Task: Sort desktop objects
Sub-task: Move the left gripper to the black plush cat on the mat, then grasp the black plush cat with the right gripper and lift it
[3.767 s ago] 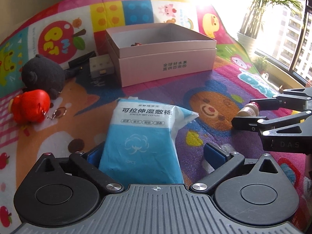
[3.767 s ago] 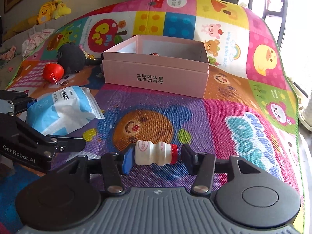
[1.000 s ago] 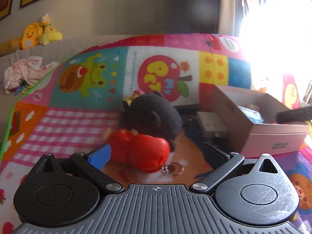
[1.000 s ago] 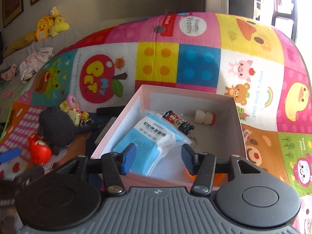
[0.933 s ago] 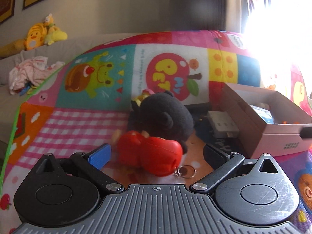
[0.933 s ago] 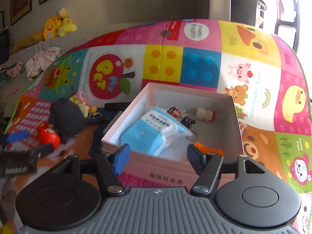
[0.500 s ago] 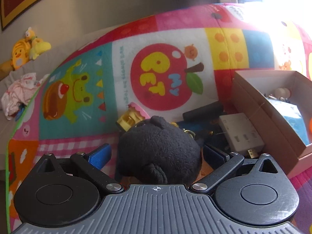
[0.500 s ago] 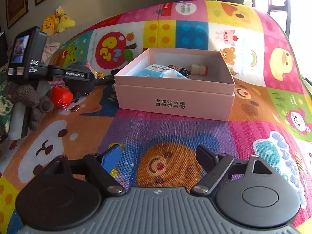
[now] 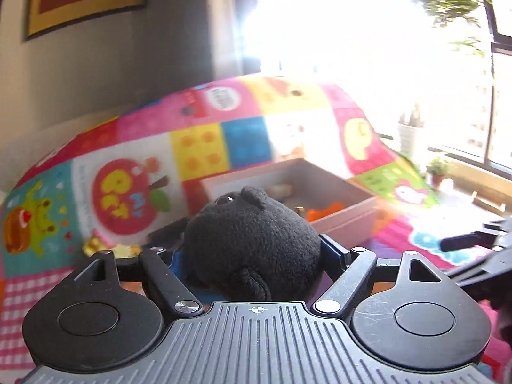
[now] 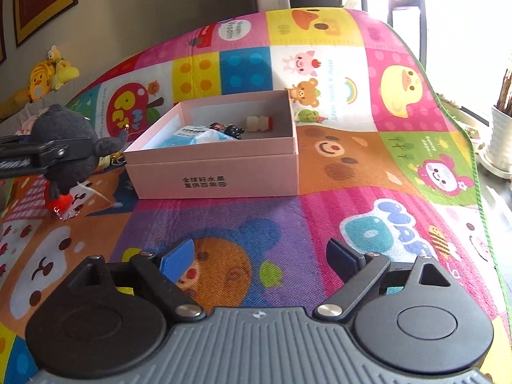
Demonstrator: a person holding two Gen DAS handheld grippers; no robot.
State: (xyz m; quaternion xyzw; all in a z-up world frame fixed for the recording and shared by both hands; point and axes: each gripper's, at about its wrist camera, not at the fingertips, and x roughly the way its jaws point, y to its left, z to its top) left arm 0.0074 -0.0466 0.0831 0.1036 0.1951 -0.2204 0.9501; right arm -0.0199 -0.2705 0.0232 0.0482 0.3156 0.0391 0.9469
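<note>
My left gripper (image 9: 256,252) is shut on a black plush toy (image 9: 252,240) and holds it above the mat, left of the pink box (image 9: 348,220). In the right wrist view the plush (image 10: 67,140) hangs in the left gripper (image 10: 57,152) beside the box (image 10: 217,172). The box holds a blue wipes pack (image 10: 198,134), a small figure keychain (image 10: 225,128) and a little white bottle (image 10: 259,121). My right gripper (image 10: 259,256) is open and empty, low over the mat in front of the box.
A red toy with a keyring (image 10: 59,203) lies on the colourful play mat (image 10: 368,192) under the plush. A yellow trinket (image 9: 96,244) lies left of the box. The mat's green edge (image 10: 476,176) and a plant pot (image 10: 500,140) are at the right.
My left gripper closed on the black plush, lifted it off the mat and swung right toward the box. My right gripper backed away from the box and lowered over the mat.
</note>
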